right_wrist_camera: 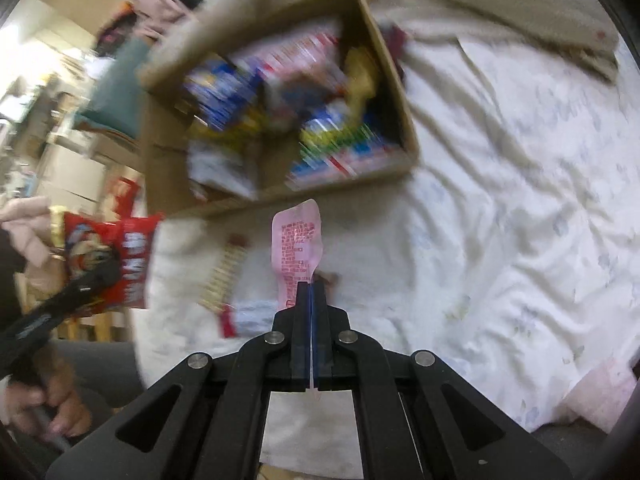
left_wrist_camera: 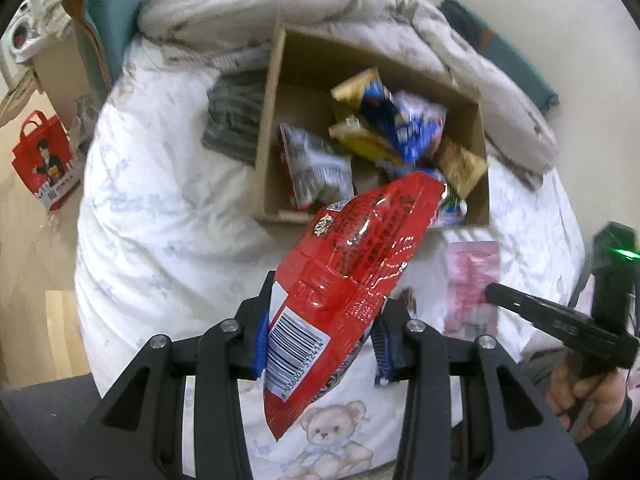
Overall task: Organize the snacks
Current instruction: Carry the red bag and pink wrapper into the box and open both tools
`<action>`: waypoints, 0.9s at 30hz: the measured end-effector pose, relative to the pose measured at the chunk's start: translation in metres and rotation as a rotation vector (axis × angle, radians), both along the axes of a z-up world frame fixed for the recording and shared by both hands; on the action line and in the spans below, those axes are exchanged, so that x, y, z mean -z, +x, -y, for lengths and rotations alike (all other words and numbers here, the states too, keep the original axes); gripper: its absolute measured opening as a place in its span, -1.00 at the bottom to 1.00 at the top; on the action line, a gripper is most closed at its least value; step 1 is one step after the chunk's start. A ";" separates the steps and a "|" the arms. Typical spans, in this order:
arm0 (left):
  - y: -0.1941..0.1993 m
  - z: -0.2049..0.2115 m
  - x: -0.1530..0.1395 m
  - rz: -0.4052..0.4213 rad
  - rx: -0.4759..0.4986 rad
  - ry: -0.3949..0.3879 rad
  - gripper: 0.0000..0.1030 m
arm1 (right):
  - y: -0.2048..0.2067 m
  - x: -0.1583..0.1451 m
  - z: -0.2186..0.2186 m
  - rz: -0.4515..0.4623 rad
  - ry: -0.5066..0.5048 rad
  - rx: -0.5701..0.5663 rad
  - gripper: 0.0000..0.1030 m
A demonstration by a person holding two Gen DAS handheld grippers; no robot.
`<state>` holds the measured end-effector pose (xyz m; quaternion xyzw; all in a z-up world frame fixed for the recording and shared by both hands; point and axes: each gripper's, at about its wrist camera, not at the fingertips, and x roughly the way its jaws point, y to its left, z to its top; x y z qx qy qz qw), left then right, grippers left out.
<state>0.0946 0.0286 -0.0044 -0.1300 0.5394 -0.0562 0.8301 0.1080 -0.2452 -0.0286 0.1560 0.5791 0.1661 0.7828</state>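
Snacks fill a cardboard box [left_wrist_camera: 276,120] that sits on a bed under a white printed sheet [left_wrist_camera: 160,208], with a rumpled floral quilt [left_wrist_camera: 320,4] bunched along its far side. At the left of the left wrist view, a red shopping bag [left_wrist_camera: 42,160] stands on a pale floor beside stacked cartons, and a folded grey cloth [left_wrist_camera: 232,120] lies just beside the box's left wall.

The left gripper [left_wrist_camera: 320,320] is clenched on a red snack bag [left_wrist_camera: 352,248], glossy and crinkled, barcode end towards the camera, its far corner reaching over the box's near rim. Inside the box lie a white-and-red packet [left_wrist_camera: 316,168], a yellow one and blue ones, heaped together. To the right, the right gripper [right_wrist_camera: 311,286] has its fingers pressed together on a thin pink packet [right_wrist_camera: 297,240] with red print, held upright near the box's front wall. A striped wrapper [right_wrist_camera: 224,276] with red ends lies on the sheet to its left.

The right wrist view is heavily smeared by motion, so the box's contents there are only streaks of colour, and that wrapper is possibly a biscuit pack. The red bag's lower end is partly masked by the left gripper's frame.
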 end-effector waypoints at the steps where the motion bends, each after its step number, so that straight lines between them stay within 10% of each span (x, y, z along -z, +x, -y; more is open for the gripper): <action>1: 0.003 -0.003 -0.005 0.017 -0.012 -0.002 -0.29 | 0.002 -0.008 -0.002 0.022 0.010 0.002 -1.00; 14: 0.096 -0.009 -0.046 0.142 -0.087 -0.011 -0.29 | 0.095 -0.025 -0.022 0.161 -0.018 0.069 -1.00; 27: 0.138 0.024 0.018 0.079 -0.015 0.071 -0.17 | 0.121 0.042 -0.034 0.021 0.049 0.026 -0.95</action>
